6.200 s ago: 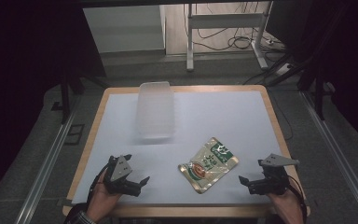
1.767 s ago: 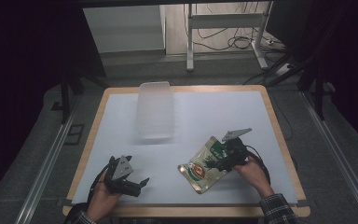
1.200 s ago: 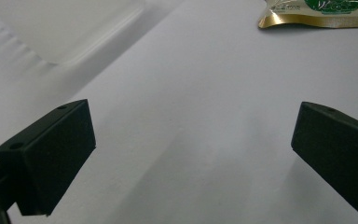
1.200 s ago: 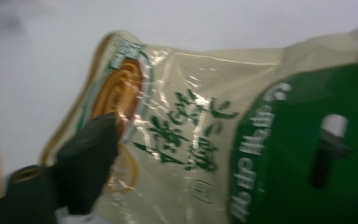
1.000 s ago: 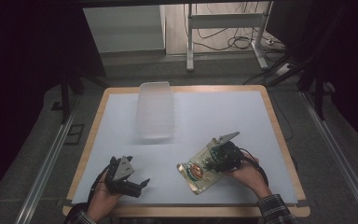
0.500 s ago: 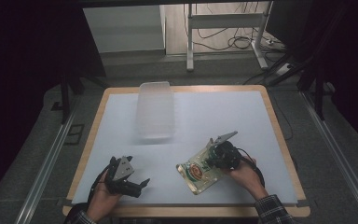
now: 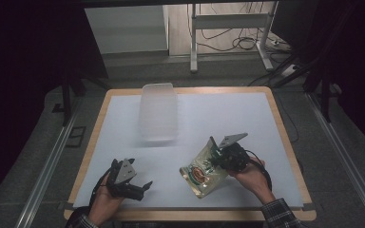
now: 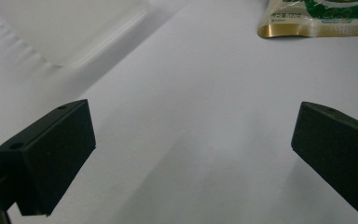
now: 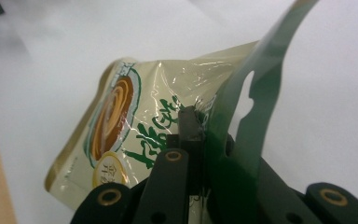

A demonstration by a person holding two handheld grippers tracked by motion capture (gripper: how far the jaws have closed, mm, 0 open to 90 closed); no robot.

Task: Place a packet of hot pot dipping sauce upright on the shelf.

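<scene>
A cream and green food pouch (image 7: pixel 203 169) lies near the table's front, right of the middle. My right gripper (image 7: pixel 215 158) is shut on the pouch's upper green end, and that end is bent upward. In the right gripper view the pouch (image 9: pixel 135 135) spreads to the left while its green header (image 9: pixel 256 93) stands up beside the closed jaws (image 9: pixel 193 140). My left gripper (image 7: pixel 140 187) rests at the front left of the table, open and holding nothing. In the left gripper view its two black pads (image 8: pixel 51 154) stand far apart over bare white table, and the pouch's gold edge (image 8: pixel 307 23) lies far ahead.
A clear plastic lidded container (image 7: pixel 158 111) stands at the back, left of the middle, on the white table top (image 7: pixel 228 114). The table has a wooden rim (image 7: pixel 285 137). Beyond the table are a metal stand (image 7: pixel 228 28) and loose cables on the floor.
My right gripper came in from the front right corner to the pouch and closed on its green end, which has lifted and bent up. The left gripper has stayed put.
</scene>
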